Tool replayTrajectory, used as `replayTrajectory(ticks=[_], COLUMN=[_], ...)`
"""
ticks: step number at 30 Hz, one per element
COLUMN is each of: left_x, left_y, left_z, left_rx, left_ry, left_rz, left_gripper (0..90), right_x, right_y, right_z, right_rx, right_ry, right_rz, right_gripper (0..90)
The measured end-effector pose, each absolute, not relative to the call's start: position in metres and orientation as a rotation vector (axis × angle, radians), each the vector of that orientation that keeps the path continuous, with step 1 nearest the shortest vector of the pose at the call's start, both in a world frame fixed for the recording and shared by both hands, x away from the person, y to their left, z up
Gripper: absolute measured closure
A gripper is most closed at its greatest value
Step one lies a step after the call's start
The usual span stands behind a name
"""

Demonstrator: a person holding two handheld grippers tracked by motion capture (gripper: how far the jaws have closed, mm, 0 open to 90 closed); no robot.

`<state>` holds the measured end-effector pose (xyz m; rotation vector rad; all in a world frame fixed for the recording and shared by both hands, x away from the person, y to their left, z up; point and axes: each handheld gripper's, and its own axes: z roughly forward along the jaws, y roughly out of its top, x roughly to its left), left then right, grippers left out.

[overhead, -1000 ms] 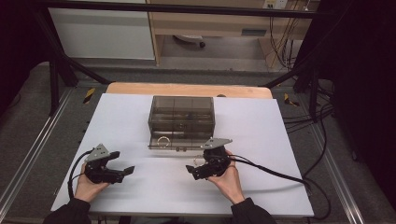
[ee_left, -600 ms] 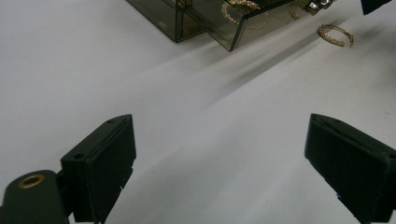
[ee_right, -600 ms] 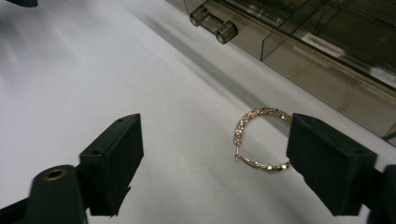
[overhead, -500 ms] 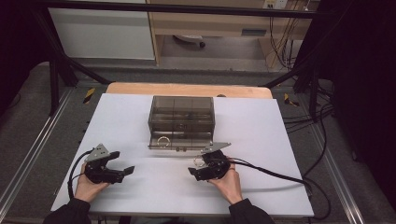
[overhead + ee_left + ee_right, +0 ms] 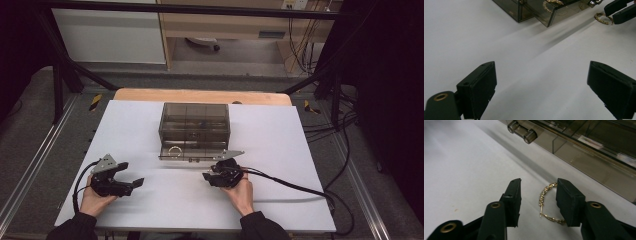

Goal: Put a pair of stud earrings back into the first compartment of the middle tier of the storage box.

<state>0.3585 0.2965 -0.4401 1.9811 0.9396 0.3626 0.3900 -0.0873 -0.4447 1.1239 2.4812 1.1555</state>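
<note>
Right gripper (image 5: 212, 178): lower centre of the high view, held in the person's right hand, just below the drawer front. In its own view the two black jaws rise from the bottom edge, part-way apart; they have just been closing. The bracelet lies between them on the table, and no pad presses on it yet; its right end is hidden behind the right jaw, so contact there cannot be told.
Bracelet (image 5: 546, 202): a gold chain in a curve, centre of the right gripper view, flat on the white surface. In the left gripper view it shows as a small gold loop at the upper right, at the tips of the other gripper's jaws.
Left gripper (image 5: 131, 182): lower left of the high view, in the left hand, well apart from the box. In its own view the jaws stand wide at the lower left and lower right corners with bare table between them, holding nothing.
Box (image 5: 194, 122): smoky clear plastic, centre of the high view, with compartments inside.
Drawer (image 5: 191, 151): pulled out at the box's lower edge; another gold ring-shaped item lies in it.
Table (image 5: 280, 150): white sheet across the middle of the high view, with a wooden edge along its top.
Cable (image 5: 295, 187): black, trailing from the right gripper toward the lower right.
</note>
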Motion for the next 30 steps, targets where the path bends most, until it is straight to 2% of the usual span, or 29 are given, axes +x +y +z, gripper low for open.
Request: replayTrajectory(ticks=[10,30], left_x=[0.3586,0.3586], left_y=[0.2968,0.2971], left_z=[-0.4399,-0.4398], left_rx=[1.983,1.981], left_ry=[0.938,0.939], left_rz=[0.364,0.367], left_gripper=[8.5,8.5], right_x=[0.3932,0.3922], right_y=[-0.0860,-0.0860], right_z=[-0.4497,-0.4510], right_rx=[1.125,1.108], right_ry=[2.485,2.505], right_rz=[1.119,1.092], right_gripper=[74.5,85.5])
